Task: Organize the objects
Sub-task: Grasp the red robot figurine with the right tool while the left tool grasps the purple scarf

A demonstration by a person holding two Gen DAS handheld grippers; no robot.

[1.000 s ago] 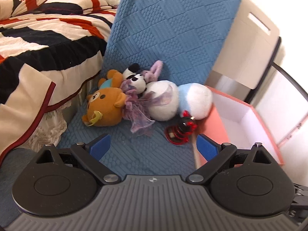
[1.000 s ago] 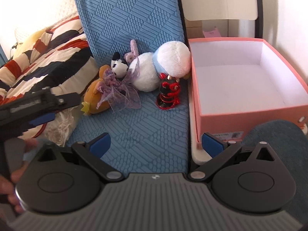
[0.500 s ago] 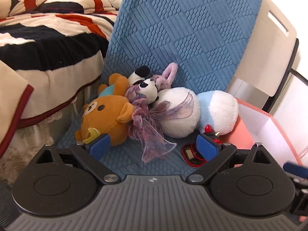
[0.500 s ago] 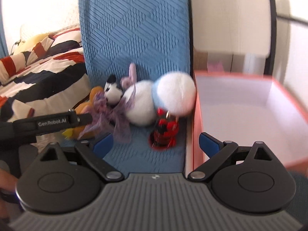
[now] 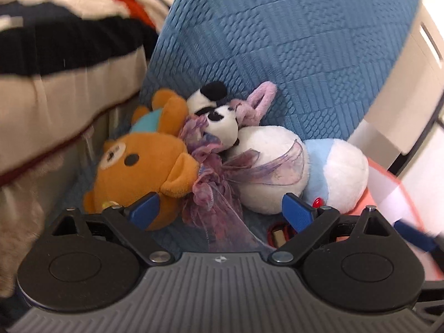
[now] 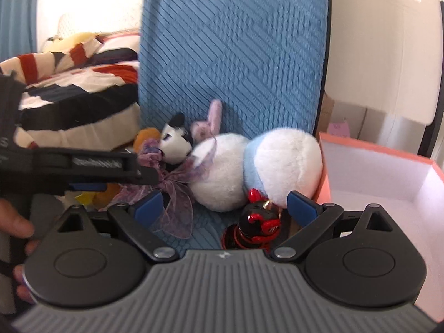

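Both sets of fingers are spread wide, grasping nothing: the left gripper faces the orange plush bear and gauzy purple ribbon, the right gripper the red-and-black figurine. All lie on a textured blue chair cushion. At 3 o'clock sits an open pink cardboard box; at 10 o'clock, a striped bed quilt.

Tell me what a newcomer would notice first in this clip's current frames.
The pile of soft toys on the blue chair: an orange bear on the left, a small panda tangled in purple ribbon, and a big white and blue plush. A little red and black figure stands in front, between the fingers of the open right claw. An empty pink box waits to the right.
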